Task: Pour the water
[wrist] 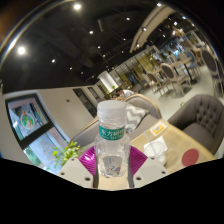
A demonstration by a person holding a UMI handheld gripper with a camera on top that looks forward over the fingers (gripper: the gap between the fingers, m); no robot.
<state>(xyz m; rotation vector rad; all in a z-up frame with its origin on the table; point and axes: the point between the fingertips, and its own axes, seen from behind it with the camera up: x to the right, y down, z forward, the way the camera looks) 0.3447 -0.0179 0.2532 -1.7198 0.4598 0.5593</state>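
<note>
Gripper view: one upright water bottle (113, 135) (green label) between claw (113, 160) pads

Wooden table (172, 139); white, perhaps red, objects (156, 149).

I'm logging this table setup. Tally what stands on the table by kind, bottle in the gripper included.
Water bottle, clear with a green label, between the gripper fingers, pads against its sides: 1
Red round coaster-like disc on the table: 1
White cup-like object: 1
Yellow item, too small to identify: 1
Total: 4
</note>
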